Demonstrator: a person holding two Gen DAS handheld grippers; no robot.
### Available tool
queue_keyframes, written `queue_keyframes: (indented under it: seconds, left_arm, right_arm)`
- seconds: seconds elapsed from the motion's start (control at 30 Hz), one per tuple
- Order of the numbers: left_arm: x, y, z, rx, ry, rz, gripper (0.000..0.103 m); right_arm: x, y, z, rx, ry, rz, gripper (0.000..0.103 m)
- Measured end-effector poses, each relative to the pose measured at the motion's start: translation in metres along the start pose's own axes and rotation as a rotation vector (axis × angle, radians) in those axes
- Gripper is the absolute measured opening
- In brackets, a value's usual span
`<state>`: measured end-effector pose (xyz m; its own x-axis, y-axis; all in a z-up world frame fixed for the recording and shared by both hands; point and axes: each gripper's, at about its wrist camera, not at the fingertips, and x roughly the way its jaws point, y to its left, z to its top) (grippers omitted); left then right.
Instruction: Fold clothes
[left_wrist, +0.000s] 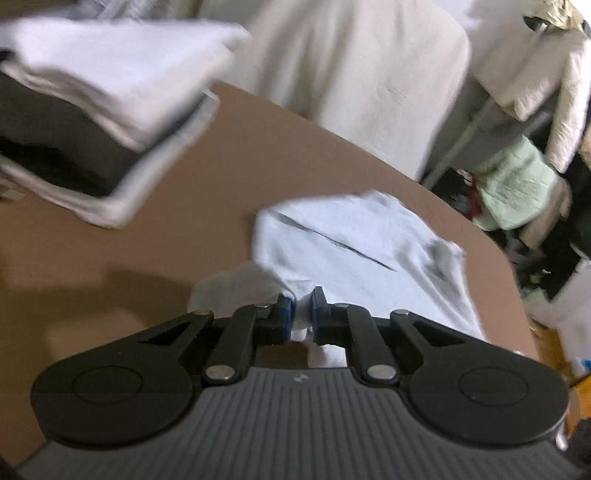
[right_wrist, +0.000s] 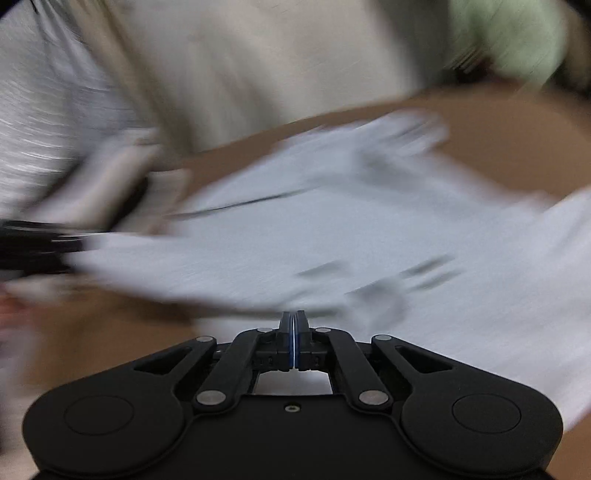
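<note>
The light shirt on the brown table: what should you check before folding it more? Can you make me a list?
1. Left gripper pinching the light shirt: ok, cloth bunched between its pads.
2. Right gripper holding cloth: cannot tell, jaws shut, too blurred.
3. Shirt lying flat: not ok, rumpled.
4. Bare brown table beside the shirt: ok.
5. Folded stack apart from the shirt: ok.

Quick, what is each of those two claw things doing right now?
Left gripper: closed on a fold of the pale blue-white cloth garment.
Right gripper: closed; a thin pale edge shows between its pads, probably the same garment.
</note>
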<state>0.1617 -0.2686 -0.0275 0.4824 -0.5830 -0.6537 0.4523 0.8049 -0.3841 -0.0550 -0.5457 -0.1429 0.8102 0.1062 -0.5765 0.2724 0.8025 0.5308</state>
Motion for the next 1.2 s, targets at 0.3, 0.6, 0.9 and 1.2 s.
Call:
queue_keyframes:
  seconds: [0.3, 0.6, 0.9, 1.2]
  left_arm:
    - [0.011, 0.038, -0.049, 0.129, 0.245, 0.4, 0.012]
    - [-0.007, -0.052, -0.074, 0.313, 0.083, 0.446, 0.066]
    - [0.046, -0.125, -0.158, 0.381, 0.37, 0.034, 0.071]
    - [0.038, -0.167, -0.217, 0.622, 0.325, -0.061, 0.075]
  right_arm:
    - [0.017, 0.017, -0.045, -0.101, 0.284, 0.1, 0.008]
    - [-0.04, -0.083, -0.018, 0.273, 0.042, -0.278, 0.057]
    - [-0.039, -0.094, -0.051, 0.42, 0.056, -0.333, 0.065]
    - [-0.037, -0.081, -0.078, 0.343, 0.084, -0.339, 0.065]
